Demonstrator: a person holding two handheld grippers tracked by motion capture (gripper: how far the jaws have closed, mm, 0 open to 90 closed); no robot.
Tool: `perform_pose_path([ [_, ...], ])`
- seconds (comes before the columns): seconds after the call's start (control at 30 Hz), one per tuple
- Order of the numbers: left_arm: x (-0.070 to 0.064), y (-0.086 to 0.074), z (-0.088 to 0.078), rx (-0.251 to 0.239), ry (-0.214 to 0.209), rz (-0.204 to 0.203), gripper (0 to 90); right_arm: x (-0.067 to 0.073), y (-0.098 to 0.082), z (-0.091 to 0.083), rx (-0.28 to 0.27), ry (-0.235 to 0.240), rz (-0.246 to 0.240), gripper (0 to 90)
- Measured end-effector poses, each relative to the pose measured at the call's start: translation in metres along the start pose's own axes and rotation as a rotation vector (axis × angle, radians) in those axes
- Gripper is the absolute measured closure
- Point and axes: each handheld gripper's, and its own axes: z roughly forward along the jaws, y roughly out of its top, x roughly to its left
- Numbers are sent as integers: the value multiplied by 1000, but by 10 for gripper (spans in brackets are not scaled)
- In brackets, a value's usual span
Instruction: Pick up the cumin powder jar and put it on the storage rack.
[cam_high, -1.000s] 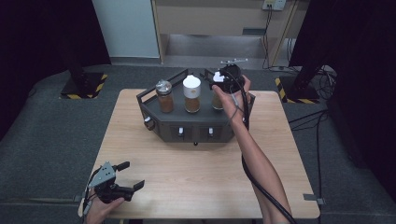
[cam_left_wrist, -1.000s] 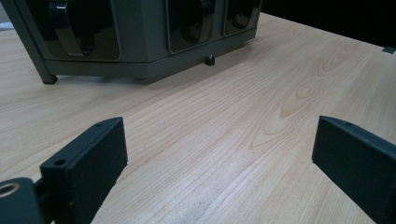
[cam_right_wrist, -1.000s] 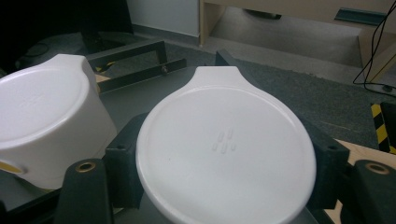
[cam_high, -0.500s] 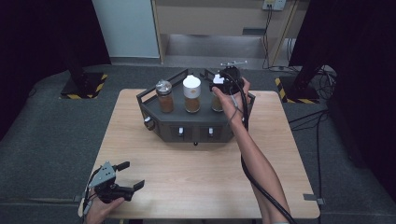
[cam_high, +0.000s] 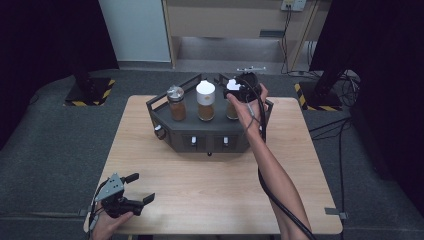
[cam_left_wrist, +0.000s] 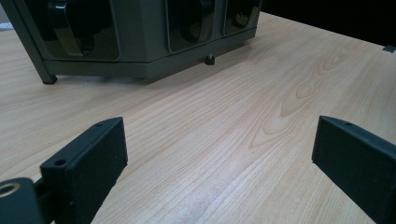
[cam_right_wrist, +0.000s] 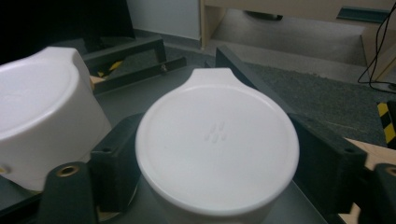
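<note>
High view: three jars (cam_high: 206, 101) of brown contents in dark rack (cam_high: 165, 122); right gripper (cam_right_wrist: 219, 154) jaws just opened, flanking white lid (cam_right_wrist: 217, 140); left gripper (cam_high: 134, 191) jaws open, empty; no legible writing

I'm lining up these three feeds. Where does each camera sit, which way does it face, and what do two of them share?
High view: above the person's side, looking forward and down on the table; both forearms, left gripper, right gripper.
Left gripper view: rides the left gripper, low over the table, facing the rack; its open jaws.
Right gripper view: rides the right gripper, above the white-lidded jar; its jaws flank the lid.
Shared: high and right gripper views both show that jar.
</note>
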Motion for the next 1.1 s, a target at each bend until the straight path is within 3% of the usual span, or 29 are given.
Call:
perform_pose_path([
  [0.03, 0, 0, 0, 0, 0, 1, 25, -1, 0, -3, -7, 7, 1, 148],
  [0.3, 0, 0, 0, 2, 0, 2, 25, -6, 2, -27, -69, 19, -47, 80],
  [0.67, 0, 0, 1, 2, 2, 1, 25, -14, 4, -79, -142, 106, -115, 79],
  [0.97, 0, 0, 1, 2, 4, -4, 25, -18, -17, -120, -197, 208, -186, 83],
  [1.1, 0, 0, 1, 3, 6, -10, 25, -20, -25, -131, -208, 232, -202, 85],
])
